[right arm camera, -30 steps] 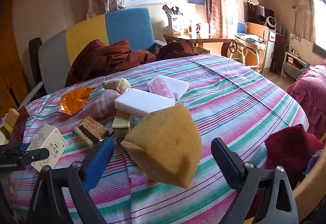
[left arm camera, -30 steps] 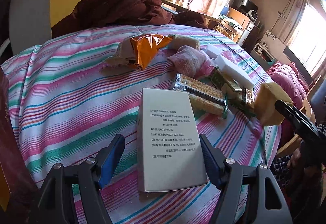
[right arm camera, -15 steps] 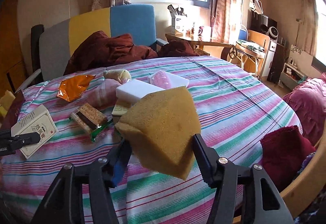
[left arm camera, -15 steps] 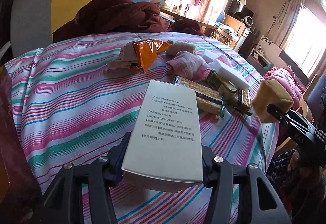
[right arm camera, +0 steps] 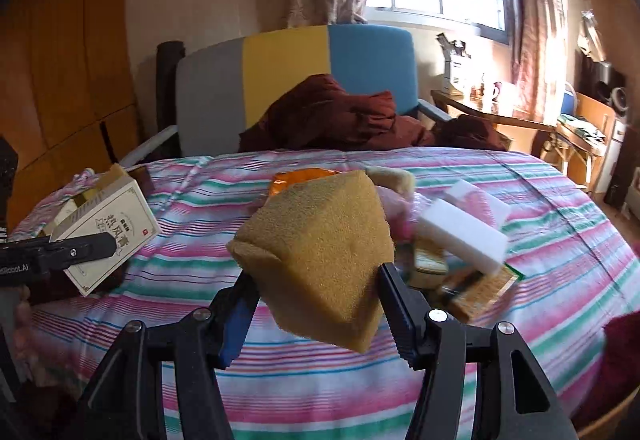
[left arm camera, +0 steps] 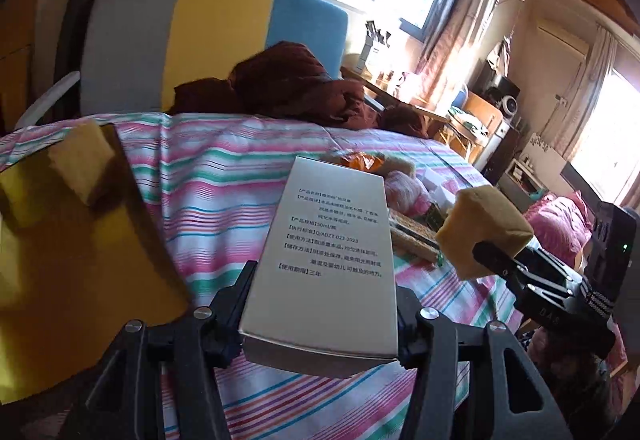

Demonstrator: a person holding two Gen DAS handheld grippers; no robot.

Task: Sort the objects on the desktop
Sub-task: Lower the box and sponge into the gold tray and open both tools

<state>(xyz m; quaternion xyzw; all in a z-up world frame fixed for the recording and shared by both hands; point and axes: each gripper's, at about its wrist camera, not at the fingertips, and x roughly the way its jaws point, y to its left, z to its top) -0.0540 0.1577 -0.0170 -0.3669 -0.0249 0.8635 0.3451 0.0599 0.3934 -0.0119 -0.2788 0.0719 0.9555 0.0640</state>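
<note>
The left gripper (left arm camera: pixel 322 314) is clamping a white printed carton (left arm camera: pixel 328 260) by its near end, lower centre of frame, raised clear of the striped cloth (left arm camera: pixel 224 176). The carton appears light and stiff, though its walls may crush under pressure. The right gripper (right arm camera: pixel 320 304) is pinching a tan sponge (right arm camera: pixel 320 244) at centre frame; it is soft, light and denting at the fingers, so a mid-body hold suits it.
</note>
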